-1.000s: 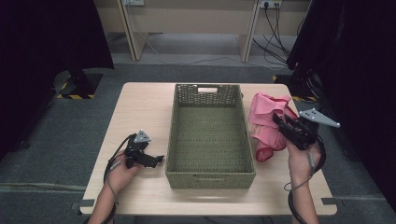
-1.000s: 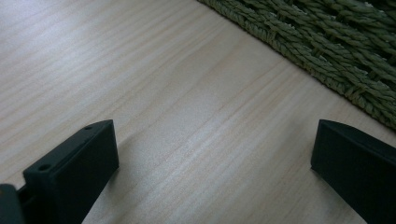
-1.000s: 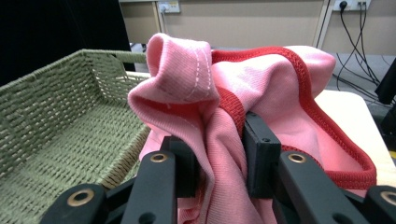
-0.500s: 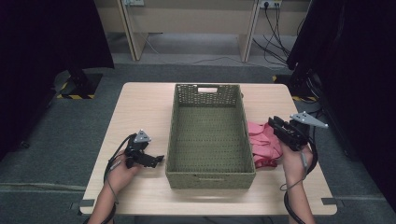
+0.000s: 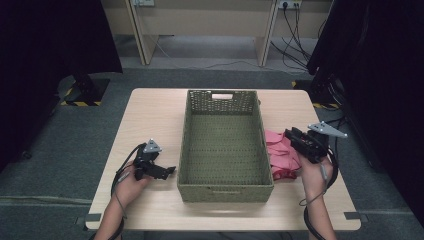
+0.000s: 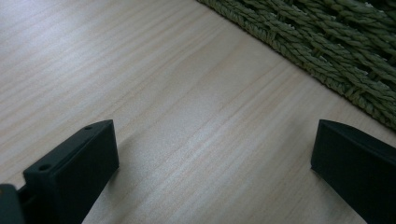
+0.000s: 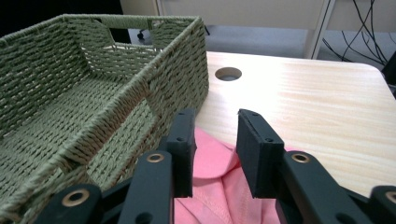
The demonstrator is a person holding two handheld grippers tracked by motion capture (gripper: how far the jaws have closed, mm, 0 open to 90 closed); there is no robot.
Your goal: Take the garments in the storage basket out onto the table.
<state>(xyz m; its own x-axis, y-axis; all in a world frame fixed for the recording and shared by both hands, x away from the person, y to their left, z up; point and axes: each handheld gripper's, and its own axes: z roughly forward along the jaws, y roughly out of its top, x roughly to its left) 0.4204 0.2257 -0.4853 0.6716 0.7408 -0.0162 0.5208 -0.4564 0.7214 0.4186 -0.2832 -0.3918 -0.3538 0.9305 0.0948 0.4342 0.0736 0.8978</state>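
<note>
Pink cloth [image 5: 281, 155] lies at the right of the high view, on the wooden table [image 5: 155, 115] against the woven green basket [image 5: 223, 186].

Over the cloth's right edge hangs the right gripper [image 5: 290, 134]; in the right gripper view [image 7: 215, 135] its jaws stand a narrow gap apart, having just been opening, with nothing pressed between them. Lower left, the left gripper [image 5: 170, 171] rests on the tabletop, jaws wide over bare wood just beside the basket wall.

The pink cloth [image 5: 281, 156] now lies lower, bunched beside the basket [image 5: 224, 145], jaws just parting.
</note>
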